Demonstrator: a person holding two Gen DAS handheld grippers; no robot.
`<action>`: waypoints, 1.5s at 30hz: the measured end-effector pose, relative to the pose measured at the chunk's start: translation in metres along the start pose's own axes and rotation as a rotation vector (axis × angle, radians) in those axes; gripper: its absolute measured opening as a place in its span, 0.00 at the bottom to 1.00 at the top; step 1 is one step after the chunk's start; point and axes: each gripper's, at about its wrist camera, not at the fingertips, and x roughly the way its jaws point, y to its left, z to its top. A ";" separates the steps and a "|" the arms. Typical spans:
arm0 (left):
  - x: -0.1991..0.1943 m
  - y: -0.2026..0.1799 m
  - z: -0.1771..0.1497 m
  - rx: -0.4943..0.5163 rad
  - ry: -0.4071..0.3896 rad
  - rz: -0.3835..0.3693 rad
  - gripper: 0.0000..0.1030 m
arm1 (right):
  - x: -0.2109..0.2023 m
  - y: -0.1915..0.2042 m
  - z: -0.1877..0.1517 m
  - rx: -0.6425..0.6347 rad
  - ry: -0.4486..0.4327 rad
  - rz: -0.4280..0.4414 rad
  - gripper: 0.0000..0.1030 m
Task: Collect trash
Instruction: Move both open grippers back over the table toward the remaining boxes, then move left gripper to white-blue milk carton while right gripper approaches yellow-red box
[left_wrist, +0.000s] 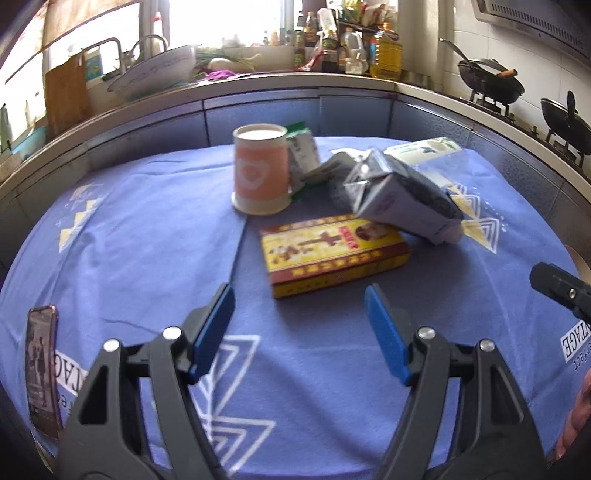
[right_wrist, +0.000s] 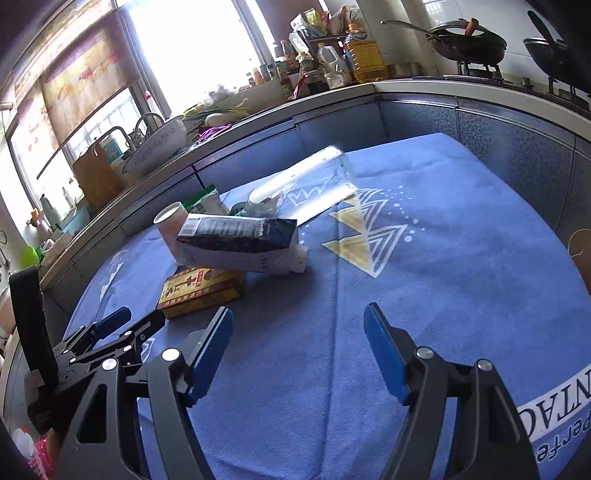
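Nearest of all, the left gripper (left_wrist: 299, 306) hovers low over the blue tablecloth (left_wrist: 129, 229) with its blue pads spread wide and nothing between them, and the right gripper (right_wrist: 298, 332) hangs just as released beside it, also empty; the wide spread suits an approach, since either claw would have to straddle an item before closing. At the left edge of the cloth, well apart from the pile, a phone (left_wrist: 41, 369) lies flat, probably parked out of the way so it is not swept up with the rubbish. Just ahead of the left claw lies the closest piece of trash, a flat yellow-and-red box (left_wrist: 332, 254), resting on its broad face and roughly lined up with the gap between the pads, which makes it look like the likely first pick. Propped on the box's far right corner is a dark, crumpled carton (left_wrist: 402, 199), tilted because it leans on the box and on what lies behind it. Left of that, an orange paper cup (left_wrist: 260, 170) stands upright, with a green-and-white packet (left_wrist: 303, 151) leaning just behind it. Farther back, a clear plastic bottle (right_wrist: 306, 184) lies on its side. All the trash sits bunched at mid-table, none collected yet, and no bin is visible. Beyond, the kitchen counter (left_wrist: 258, 79) carries bottles and pans.
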 end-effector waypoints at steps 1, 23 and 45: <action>0.001 0.009 -0.003 -0.014 -0.002 0.009 0.68 | 0.001 0.004 -0.002 -0.007 0.004 0.002 0.71; 0.004 0.036 -0.023 -0.051 -0.064 -0.016 0.68 | -0.009 0.039 -0.016 -0.050 0.013 -0.013 0.71; 0.009 0.032 -0.024 -0.036 -0.042 -0.013 0.68 | -0.026 0.035 -0.026 -0.044 0.011 0.027 0.71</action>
